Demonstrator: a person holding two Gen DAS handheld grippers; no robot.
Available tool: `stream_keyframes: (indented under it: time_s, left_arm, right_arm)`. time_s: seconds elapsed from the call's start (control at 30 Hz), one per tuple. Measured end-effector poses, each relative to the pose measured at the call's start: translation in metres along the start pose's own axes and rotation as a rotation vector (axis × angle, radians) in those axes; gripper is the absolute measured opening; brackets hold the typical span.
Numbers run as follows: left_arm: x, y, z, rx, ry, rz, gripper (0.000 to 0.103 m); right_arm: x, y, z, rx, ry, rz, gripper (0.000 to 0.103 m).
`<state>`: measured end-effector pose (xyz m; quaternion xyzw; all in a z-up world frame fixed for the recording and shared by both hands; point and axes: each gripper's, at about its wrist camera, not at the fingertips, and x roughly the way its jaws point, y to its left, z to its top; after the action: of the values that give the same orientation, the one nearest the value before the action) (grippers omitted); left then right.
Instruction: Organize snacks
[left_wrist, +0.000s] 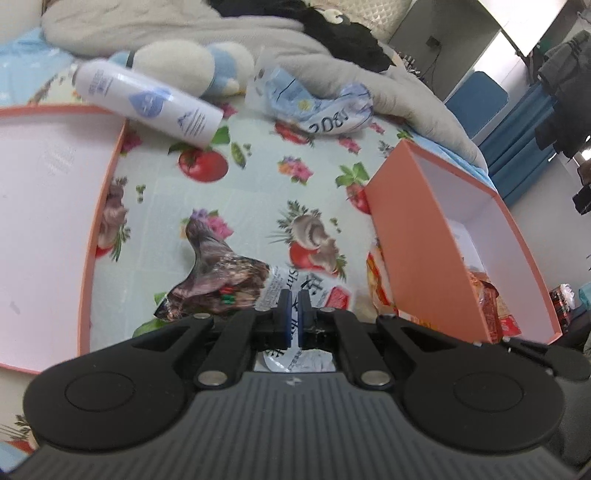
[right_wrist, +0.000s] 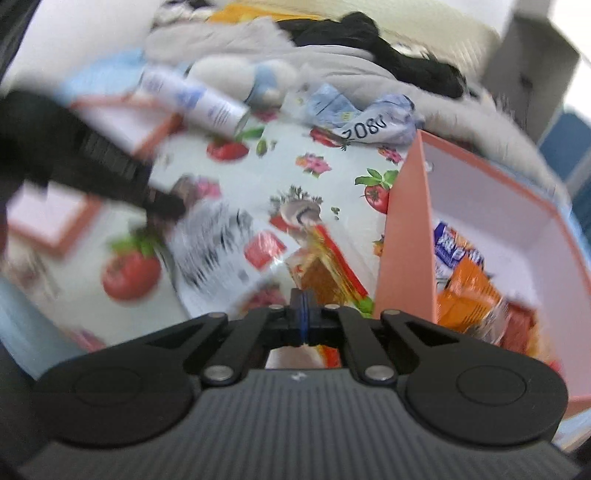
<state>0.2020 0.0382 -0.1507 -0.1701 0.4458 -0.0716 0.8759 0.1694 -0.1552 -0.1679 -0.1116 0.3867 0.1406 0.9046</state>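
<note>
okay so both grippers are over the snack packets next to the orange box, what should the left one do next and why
Probably lift the white mushroom snack packet and carry it right, over the wall of the orange box. The left gripper looks nearly closed on that packet's edge, though the grip is hard to confirm. The box is open, with other snacks already inside.

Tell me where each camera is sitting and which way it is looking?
Left wrist: rides on the left gripper, looking forward over a white-and-brown snack packet on the flowery cloth; its nearly closed fingers show.
Right wrist: rides on the right gripper, looking forward at a yellow-red snack packet beside the orange box; its closed fingers show, and the left gripper as a dark blur.
Both see the orange box, the white bottle and the cloth.
</note>
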Motion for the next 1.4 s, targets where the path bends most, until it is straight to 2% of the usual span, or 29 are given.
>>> stream_keyframes:
  time_s: [0.3,0.57,0.9,1.17,1.2,1.27,1.3,1.33,1.4]
  left_arm:
    - [-0.025,-0.038,0.004,0.052,-0.023,0.012,0.001]
    - [-0.039,-0.054,0.003,0.065,-0.047,-0.003,0.001]
    - [-0.032,-0.044,0.003,0.051,-0.024,0.012,0.002]
    - [-0.004,-0.021,0.006,0.021,0.024,0.041,0.002]
    - [0.0,-0.018,0.006,0.017,0.031,0.044,0.002]
    - [0.009,-0.012,0.007,0.008,0.044,0.052,0.003]
    - [0.013,-0.01,0.007,0.008,0.051,0.058,0.003]
    - [0.018,-0.007,0.008,0.007,0.06,0.062,0.007]
    - [0.028,0.0,0.009,0.006,0.079,0.077,0.029]
  right_arm:
    - [-0.024,-0.036,0.021,0.159,-0.033,0.074,0.003]
    - [-0.042,-0.055,0.025,0.212,-0.061,0.093,0.003]
    - [-0.023,-0.046,0.008,0.272,0.002,0.169,0.005]
    - [0.002,-0.028,-0.005,0.266,0.039,0.188,0.006]
    - [0.007,-0.027,-0.005,0.265,0.047,0.188,0.009]
    - [0.015,-0.026,-0.006,0.264,0.055,0.187,0.025]
    - [0.018,-0.025,-0.006,0.267,0.052,0.185,0.046]
    - [0.021,-0.024,-0.006,0.27,0.044,0.185,0.058]
    - [0.027,-0.022,-0.008,0.267,0.045,0.181,0.056]
